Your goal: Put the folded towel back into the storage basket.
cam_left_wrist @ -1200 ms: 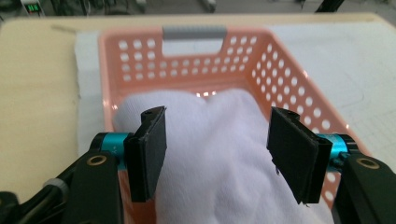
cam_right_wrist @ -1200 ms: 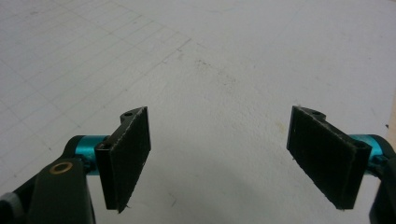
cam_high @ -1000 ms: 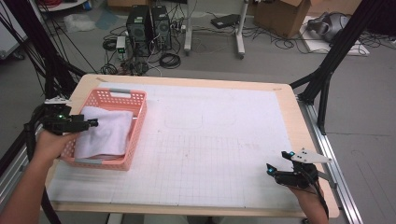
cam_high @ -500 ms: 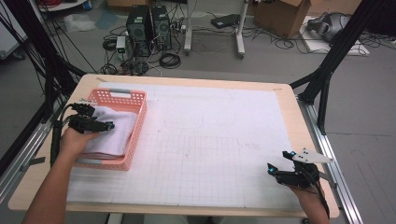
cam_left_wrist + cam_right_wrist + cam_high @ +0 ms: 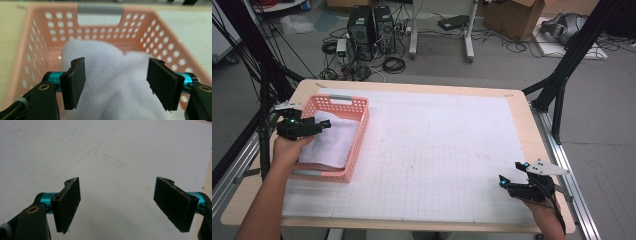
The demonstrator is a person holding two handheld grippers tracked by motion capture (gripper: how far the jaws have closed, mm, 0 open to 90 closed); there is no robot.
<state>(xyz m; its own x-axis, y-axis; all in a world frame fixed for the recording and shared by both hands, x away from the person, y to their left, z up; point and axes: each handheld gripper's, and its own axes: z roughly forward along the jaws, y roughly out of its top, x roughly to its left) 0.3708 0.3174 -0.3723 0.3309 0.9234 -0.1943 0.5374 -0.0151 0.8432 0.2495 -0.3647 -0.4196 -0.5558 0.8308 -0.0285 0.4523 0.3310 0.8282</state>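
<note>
Since 1 second earlier, the left gripper (image 5: pixel 319 126) had advanced over the pink basket (image 5: pixel 360 131), jaws spread (nothing gripped) above the white towel (image 5: pixel 110 82) lying inside, probably ready to pinch it. Right gripper (image 5: pixel 507 183) waited released, near-right.

A big white grid mat (image 5: pixel 447 160) covers most of the wooden worktop (image 5: pixel 522 107). On the grey floor at 12 o'clock stand two black computer towers (image 5: pixel 372 27), with coils of black cable (image 5: pixel 394 64) just beside them. A brown cardboard box (image 5: pixel 512 17) sits at 1 o'clock. Black frame legs (image 5: pixel 562 75) lean at 2 o'clock.
</note>
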